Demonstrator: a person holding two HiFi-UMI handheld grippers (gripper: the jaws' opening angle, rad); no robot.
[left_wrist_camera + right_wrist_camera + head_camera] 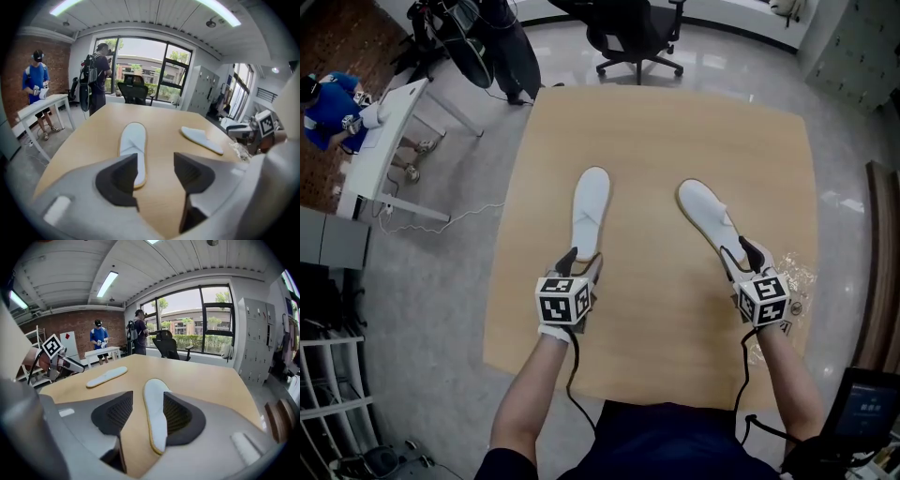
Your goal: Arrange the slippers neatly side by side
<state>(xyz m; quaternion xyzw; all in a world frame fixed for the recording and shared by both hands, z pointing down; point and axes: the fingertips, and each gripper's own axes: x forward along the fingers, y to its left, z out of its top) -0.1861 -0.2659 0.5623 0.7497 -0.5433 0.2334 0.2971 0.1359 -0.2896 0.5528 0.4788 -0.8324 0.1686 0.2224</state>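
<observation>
On the bench [675,141], the two slippers are lying well apart, the left slipper [589,211] fairly straight and the right slipper [705,214] skewed, so pairing looks unfinished. The left claw [581,262] is gaping wide and empty at its slipper's heel. The right claw [739,253] is straddling its slipper's heel unpinched, likely positioned for straightening it.

Daylight from the wide windows [140,70] and a ceiling strip light [108,280] keeps the room bright and even. In the head view the glossy floor [722,64] carries pale glare patches, while the desk [666,150] shows only faint, soft shadows. Both gripper views are wide-angle, so straight lines bow and the corners go black. The left gripper [154,178] and right gripper [147,416] look soft and out of focus close to the lens.
</observation>
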